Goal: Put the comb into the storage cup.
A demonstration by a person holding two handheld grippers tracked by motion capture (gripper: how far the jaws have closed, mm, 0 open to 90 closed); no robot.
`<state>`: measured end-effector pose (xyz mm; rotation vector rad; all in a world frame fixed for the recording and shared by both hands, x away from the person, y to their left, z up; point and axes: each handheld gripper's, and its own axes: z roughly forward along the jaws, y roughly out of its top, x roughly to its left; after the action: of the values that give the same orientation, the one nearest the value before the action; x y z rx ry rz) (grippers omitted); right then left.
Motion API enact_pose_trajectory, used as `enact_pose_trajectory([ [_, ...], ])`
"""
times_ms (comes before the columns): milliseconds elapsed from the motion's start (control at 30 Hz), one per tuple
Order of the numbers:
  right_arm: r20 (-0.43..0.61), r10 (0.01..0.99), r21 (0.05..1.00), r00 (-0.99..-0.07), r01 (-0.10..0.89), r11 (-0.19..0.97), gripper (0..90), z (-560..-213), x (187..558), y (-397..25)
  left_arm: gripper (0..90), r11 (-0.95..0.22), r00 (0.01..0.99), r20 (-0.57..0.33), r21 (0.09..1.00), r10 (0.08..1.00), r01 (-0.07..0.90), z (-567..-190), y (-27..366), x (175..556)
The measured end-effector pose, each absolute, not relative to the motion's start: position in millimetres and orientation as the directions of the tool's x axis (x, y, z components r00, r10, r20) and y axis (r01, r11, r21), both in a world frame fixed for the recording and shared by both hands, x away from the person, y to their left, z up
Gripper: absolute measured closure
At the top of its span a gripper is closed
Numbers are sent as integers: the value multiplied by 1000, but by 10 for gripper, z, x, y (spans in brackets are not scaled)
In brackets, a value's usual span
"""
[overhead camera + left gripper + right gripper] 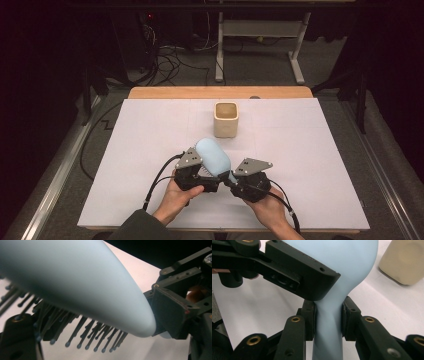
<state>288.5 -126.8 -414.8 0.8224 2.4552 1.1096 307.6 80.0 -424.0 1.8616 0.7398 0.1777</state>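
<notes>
- The pale blue hairbrush [212,156] is held above the near middle of the white-covered bench [310,150], between the two hand-held grippers, head pointing away from the person.
- The right hand-held gripper [328,317] pinches the brush handle, one jaw pressed on each side.
- The left hand-held gripper [200,172] clasps the head by the bristles [85,335]; its jaws look closed on it.
- A cream cup [226,119] stands well beyond the brush.
</notes>
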Motion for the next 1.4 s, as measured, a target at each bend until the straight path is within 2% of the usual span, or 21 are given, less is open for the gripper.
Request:
enact_pose_trajectory([
  [300,-60,617,755,-784,369,542,702,-4166,2891,-1240,320,-227,804,-212,892,555,392,-4215,833,3050],
  [600,-64,613,754,-787,364,546,702,-4170,2897,-1211,422,-224,812,-252,880,526,418,-4172,888,3063],
  [800,-57,607,764,-793,357,538,702,-4140,2897,-1193,457,-208,812,-289,873,508,441,-4131,942,3072],
  [1400,-8,574,778,-819,355,518,696,-4132,2933,-1193,536,-202,835,-297,882,463,426,-4064,984,3057],
])
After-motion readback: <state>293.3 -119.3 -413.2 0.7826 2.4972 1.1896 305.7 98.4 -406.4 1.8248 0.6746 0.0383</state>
